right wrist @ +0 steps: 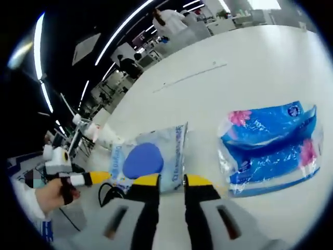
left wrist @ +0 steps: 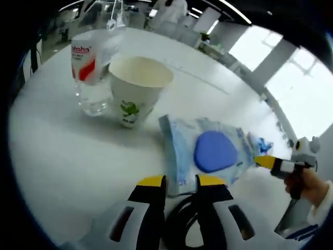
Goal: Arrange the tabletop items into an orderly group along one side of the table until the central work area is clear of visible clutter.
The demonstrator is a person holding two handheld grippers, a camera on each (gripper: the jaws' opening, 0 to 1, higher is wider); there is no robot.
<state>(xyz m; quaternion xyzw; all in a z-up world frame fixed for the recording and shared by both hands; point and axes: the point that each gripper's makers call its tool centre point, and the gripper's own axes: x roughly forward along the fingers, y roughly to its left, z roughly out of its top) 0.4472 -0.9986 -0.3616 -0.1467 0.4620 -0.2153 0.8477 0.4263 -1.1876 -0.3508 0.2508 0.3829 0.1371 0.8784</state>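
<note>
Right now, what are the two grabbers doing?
Left gripper: fingers at the wet wipes pack, grip cannot be told.
Right gripper: fingers at the same pack, cannot tell.

**Items grouped on the counter**

On the counter point(left wrist: 52, 156), the bottle point(left wrist: 92, 67) stands just left of the cup point(left wrist: 136, 88), apparently touching. The wipes pack point(left wrist: 208, 151) lies nearer, before both. In the right gripper view, the tissue pack point(right wrist: 270, 146) lies right of the wipes pack.
</note>
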